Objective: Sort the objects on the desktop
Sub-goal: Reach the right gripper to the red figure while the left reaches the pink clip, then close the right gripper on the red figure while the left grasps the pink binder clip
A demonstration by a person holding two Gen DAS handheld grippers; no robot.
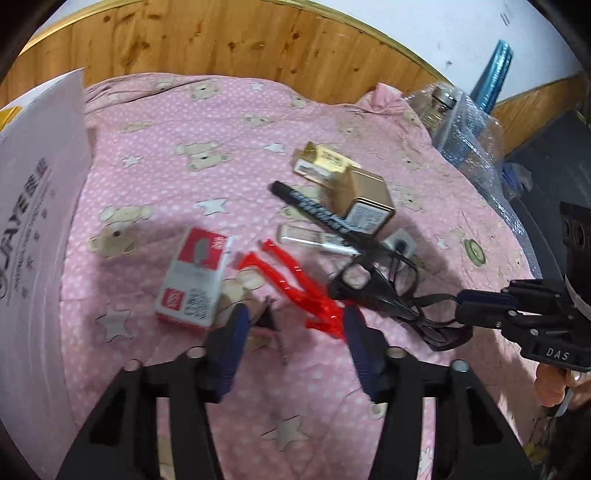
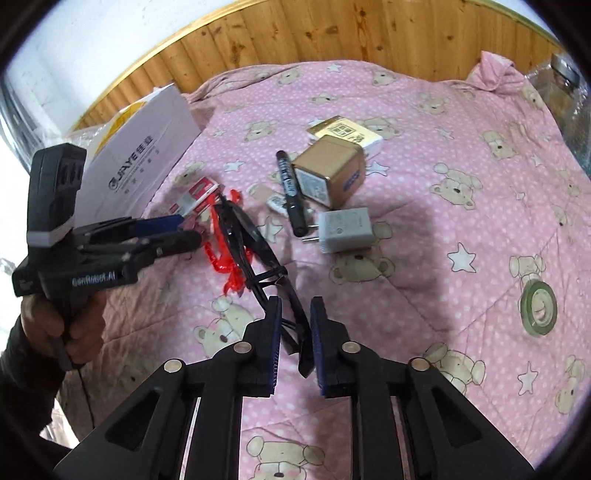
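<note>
A: Start nearest. What does the right claw point(image 2: 295, 314) have?

B: Its pads are clamped on a pair of black glasses point(image 2: 255, 251), the frame stretching away ahead of the tips over the pink bear-print bedcover point(image 2: 443, 258). The left-wrist view shows the same glasses point(image 1: 373, 284) end-on, with the right claw point(image 1: 476, 310) coming in from its right side.

A: And the left claw point(image 1: 293, 314)?

B: Spread wide, holding nothing. Between its tips, a red plastic piece point(image 1: 291, 280) lies tangled against the glasses. Just beyond its left pad sits a red and white box point(image 1: 195, 277).

A: Does the right view add anything?

B: It shows the left claw point(image 2: 184, 232) from the side and the hand point(image 2: 70, 328) on its grip. It also shows a white charger point(image 2: 345, 230) whole, prongs out, ahead and slightly right of the right claw; in the left view the charger point(image 1: 400, 242) is mostly hidden behind the glasses.

A: Farther on?

B: A black marker point(image 2: 290, 192), a tan box point(image 2: 328, 173) touching it, then a gold and white pack point(image 2: 345, 133). A green tape roll point(image 2: 539, 306) lies well off to the right. A large white carton point(image 1: 33, 221) stands left, wooden panelling point(image 2: 332, 33) behind.
</note>
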